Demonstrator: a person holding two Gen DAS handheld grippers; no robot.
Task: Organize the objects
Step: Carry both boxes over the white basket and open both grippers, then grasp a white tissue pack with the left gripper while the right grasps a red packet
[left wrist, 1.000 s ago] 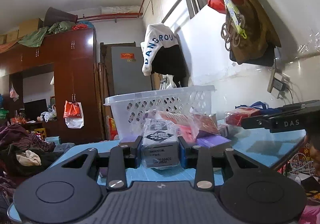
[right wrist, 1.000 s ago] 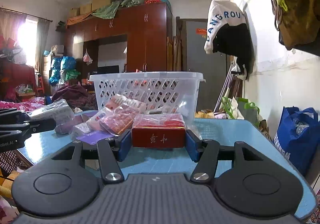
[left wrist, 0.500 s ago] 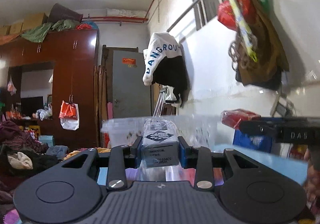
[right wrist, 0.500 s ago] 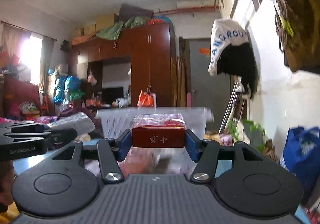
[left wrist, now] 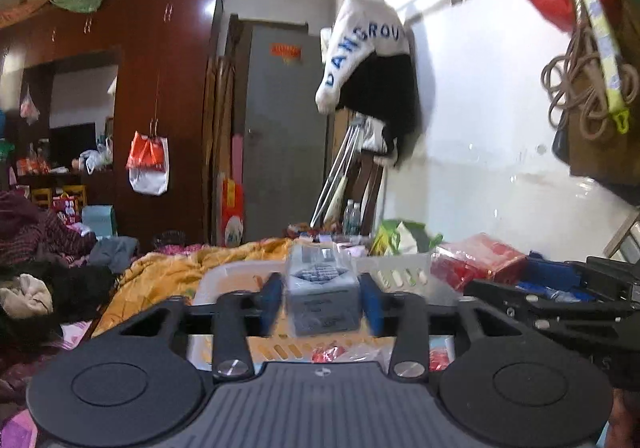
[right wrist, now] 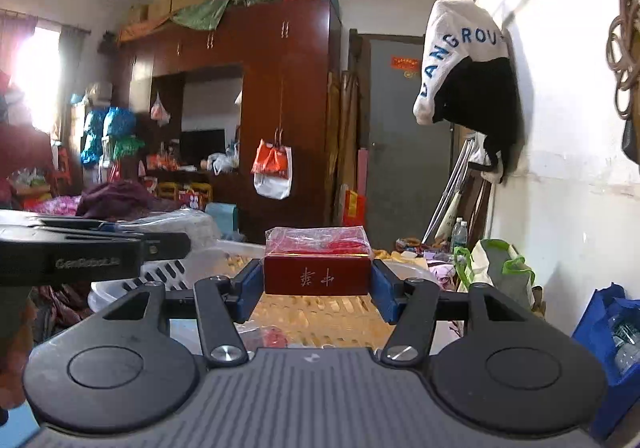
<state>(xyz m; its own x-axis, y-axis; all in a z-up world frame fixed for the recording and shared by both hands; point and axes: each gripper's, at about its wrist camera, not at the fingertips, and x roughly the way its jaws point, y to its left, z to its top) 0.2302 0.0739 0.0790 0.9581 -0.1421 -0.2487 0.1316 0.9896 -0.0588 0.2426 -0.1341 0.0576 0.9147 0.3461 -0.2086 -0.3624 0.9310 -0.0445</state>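
Two tools, two packs, one basket. The left tool (left wrist: 322, 302) has its blue pads set either side of a grey plastic-wrapped pack (left wrist: 323, 298), though that frame is blurry and there looks to be a bit of a gap, so honestly can't tell if it's clamped or letting go. The right tool (right wrist: 318, 282) is clenched on a red box (right wrist: 317, 274) with gold characters and a crinkly wrapper on top, pads pressed to both ends.

Both packs hang above the one white basket (right wrist: 168, 272), whose slotted floor shows under the right tool's fingers with a few red wrapped bits lying in it.

A second ago both tools were low at the blue counter, packs resting on it with the basket standing behind them. Half a second back they were lifted to about rim height. Now they're over the rim, looking down in.
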